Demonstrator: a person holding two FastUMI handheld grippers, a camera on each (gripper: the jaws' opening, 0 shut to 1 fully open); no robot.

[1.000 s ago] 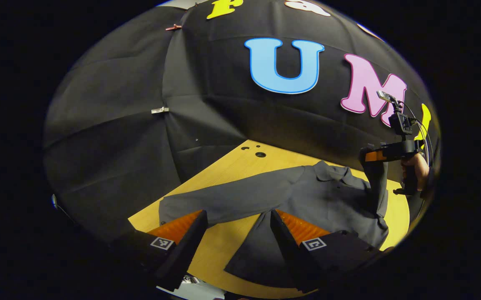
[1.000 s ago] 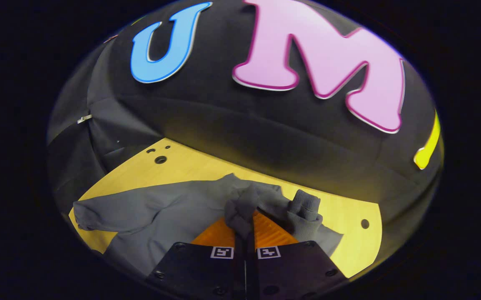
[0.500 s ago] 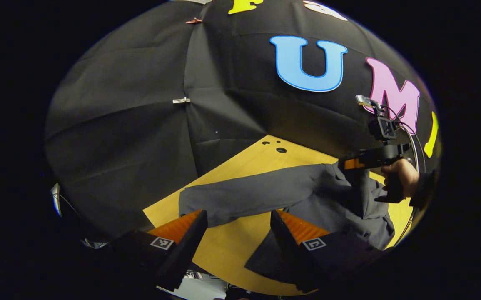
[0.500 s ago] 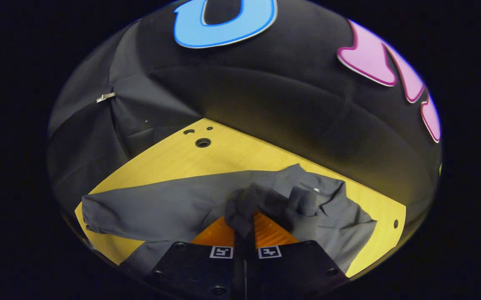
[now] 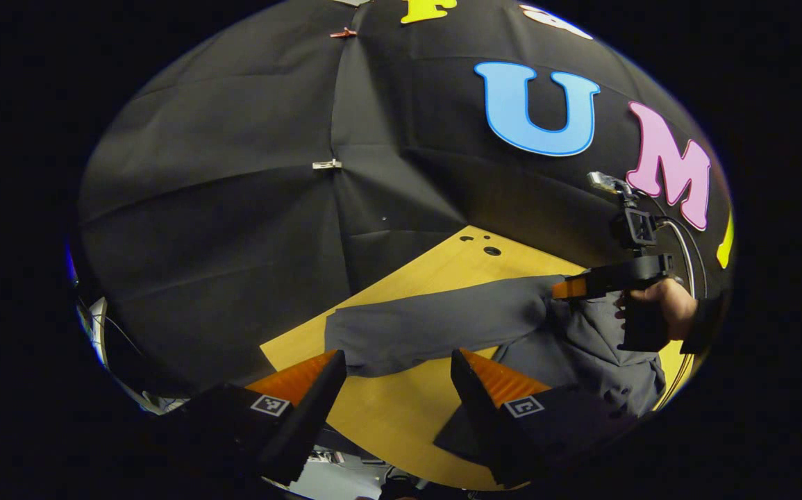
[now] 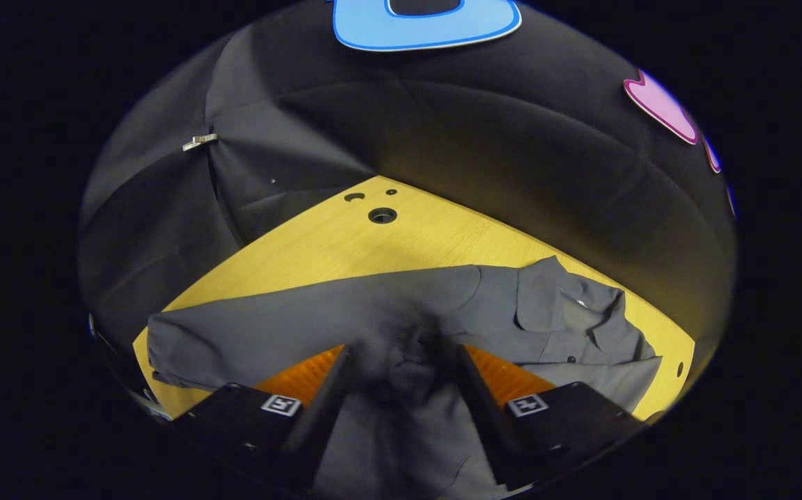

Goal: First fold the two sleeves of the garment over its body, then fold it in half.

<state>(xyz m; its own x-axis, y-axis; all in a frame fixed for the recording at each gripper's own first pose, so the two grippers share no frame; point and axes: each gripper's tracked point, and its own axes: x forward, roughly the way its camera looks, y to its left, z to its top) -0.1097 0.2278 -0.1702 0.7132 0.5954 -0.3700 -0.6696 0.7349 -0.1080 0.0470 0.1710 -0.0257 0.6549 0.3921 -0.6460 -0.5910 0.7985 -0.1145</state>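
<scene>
The right hand-held gripper (image 6: 401,368) has let go: half a second ago its fingers were pinched on a bunched sleeve, and now they stand wide apart with that sleeve (image 6: 407,340) dropped across the chest of the dark grey shirt (image 6: 303,326) lying on the wooden bench (image 6: 387,243). The left hand-held gripper (image 5: 397,378) stays wide open and empty above the bench's near edge, the other sleeve (image 5: 428,326) stretched flat just beyond its tips.
</scene>
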